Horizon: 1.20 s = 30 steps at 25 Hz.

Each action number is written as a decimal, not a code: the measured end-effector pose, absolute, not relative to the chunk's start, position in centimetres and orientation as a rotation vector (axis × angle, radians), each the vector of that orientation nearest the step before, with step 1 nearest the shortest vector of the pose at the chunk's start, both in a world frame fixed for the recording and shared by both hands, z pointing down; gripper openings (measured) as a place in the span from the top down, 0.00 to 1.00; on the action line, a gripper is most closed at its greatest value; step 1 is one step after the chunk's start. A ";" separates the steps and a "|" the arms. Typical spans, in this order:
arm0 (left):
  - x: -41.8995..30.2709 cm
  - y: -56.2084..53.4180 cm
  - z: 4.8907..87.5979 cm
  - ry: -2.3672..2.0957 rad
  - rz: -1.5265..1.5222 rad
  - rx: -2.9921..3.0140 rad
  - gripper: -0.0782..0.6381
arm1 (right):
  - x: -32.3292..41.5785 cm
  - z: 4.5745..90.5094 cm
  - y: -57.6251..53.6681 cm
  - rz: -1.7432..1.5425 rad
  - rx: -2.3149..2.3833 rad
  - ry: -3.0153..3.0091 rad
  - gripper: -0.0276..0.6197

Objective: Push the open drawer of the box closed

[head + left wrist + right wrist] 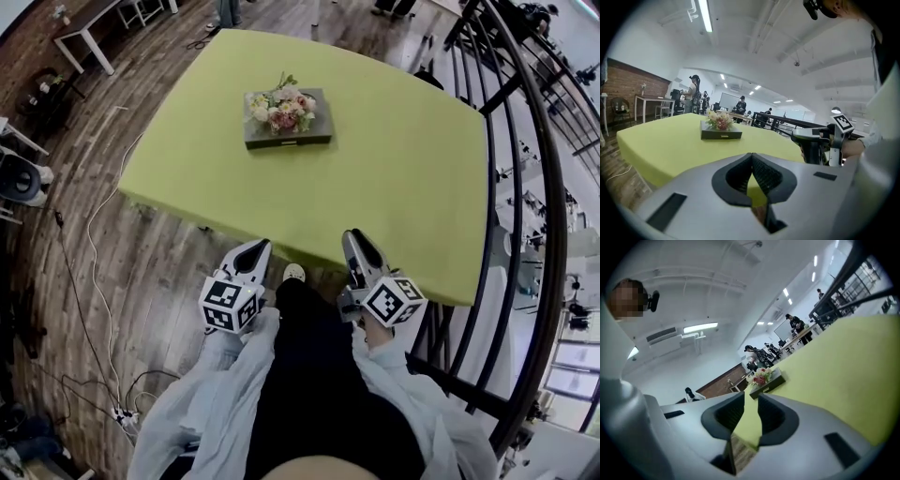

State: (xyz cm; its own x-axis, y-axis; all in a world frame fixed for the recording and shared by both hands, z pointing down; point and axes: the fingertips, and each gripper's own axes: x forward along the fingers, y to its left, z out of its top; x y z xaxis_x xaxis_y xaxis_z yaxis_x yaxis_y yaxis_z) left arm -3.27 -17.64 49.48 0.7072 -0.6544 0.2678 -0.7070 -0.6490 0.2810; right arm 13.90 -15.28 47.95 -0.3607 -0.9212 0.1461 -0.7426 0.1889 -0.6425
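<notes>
A dark flat box topped with a bunch of flowers sits near the far middle of the yellow-green table. Its front face, with a small light handle, faces me. I cannot tell how far the drawer stands out. Both grippers hang off the table's near edge, far from the box. My left gripper is shut, tips touching, with nothing between them. My right gripper shows a narrow gap between its jaws, nothing in it. The box lies straight ahead of the left gripper and, small and tilted, ahead of the right one.
A black railing runs along the table's right side. Cables trail over the wooden floor at left. A white table stands at the far left. People stand far behind the table.
</notes>
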 end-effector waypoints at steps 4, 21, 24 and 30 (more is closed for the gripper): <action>-3.4 -15.9 49.5 -1.065 0.207 2.548 0.87 | 14.7 47.7 -13.3 -0.696 -1.801 2.373 0.95; -3.9 -13.1 49.4 -1.081 0.220 2.570 0.87 | 14.8 48.3 -9.5 -0.447 -2.052 2.541 0.95; -4.1 -13.0 49.1 -1.083 0.217 2.576 0.87 | 14.3 47.9 -9.4 -0.421 -2.050 2.546 0.95; -4.3 -12.6 49.0 -1.089 0.209 2.584 0.87 | 13.5 48.2 -8.9 -0.408 -2.040 2.577 0.95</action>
State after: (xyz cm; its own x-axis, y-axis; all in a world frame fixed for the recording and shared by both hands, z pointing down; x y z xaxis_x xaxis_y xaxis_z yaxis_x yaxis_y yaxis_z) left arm -4.26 -12.59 49.04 0.6973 -0.6685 0.2585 -0.7167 -0.6544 0.2411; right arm 13.47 -8.90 48.18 -0.2320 -0.9307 0.2827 -0.9725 0.2164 -0.0855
